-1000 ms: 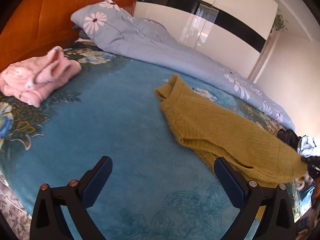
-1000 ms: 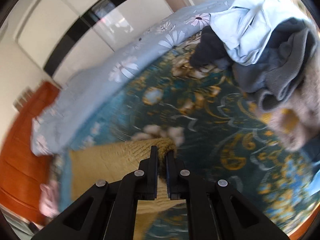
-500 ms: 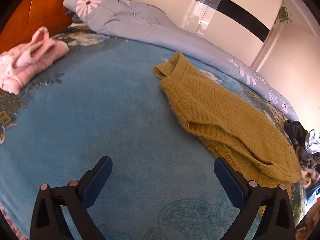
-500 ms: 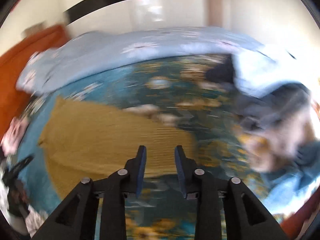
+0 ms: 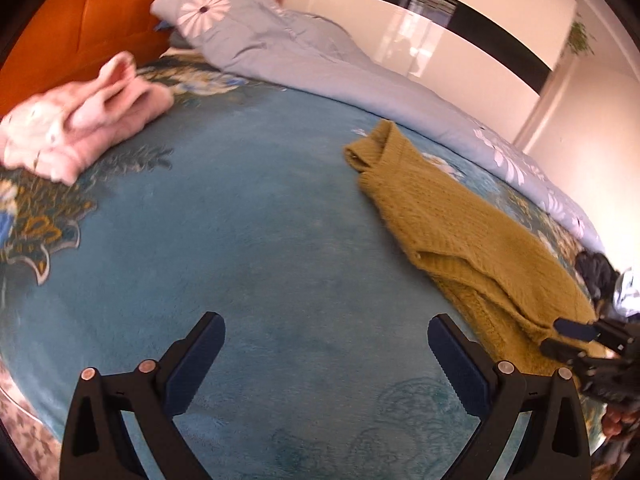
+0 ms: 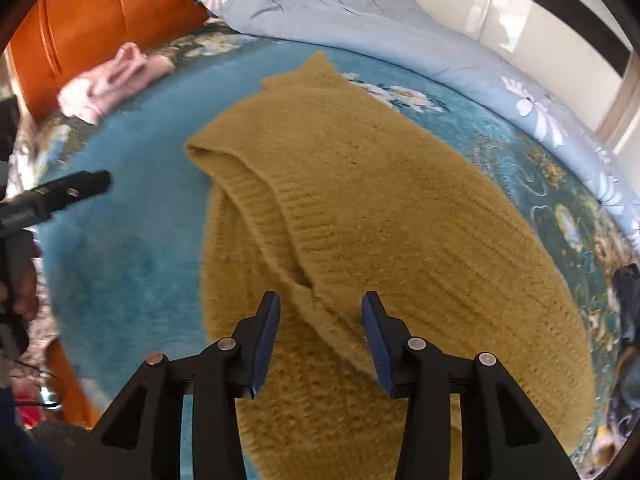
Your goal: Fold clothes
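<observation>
On the bed (image 5: 248,240) | sweater (image 6: 400,208) hem cut off | right gripper (image 6: 320,316) parted, just opened, holding nothing | left gripper (image 5: 326,344) wide

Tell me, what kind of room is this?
Most likely a bedroom. A wide bed with a plush teal floral blanket fills the view, an orange wooden headboard stands behind it, and a pale blue daisy-print quilt is bunched along the far side.

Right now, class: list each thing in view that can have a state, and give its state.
Mustard sweater: partly folded, lying on the bed.
Pink garment: folded, near the headboard.
Left hand-held gripper: open, empty, over blue blanket.
Right hand-held gripper: open, above the sweater.
</observation>
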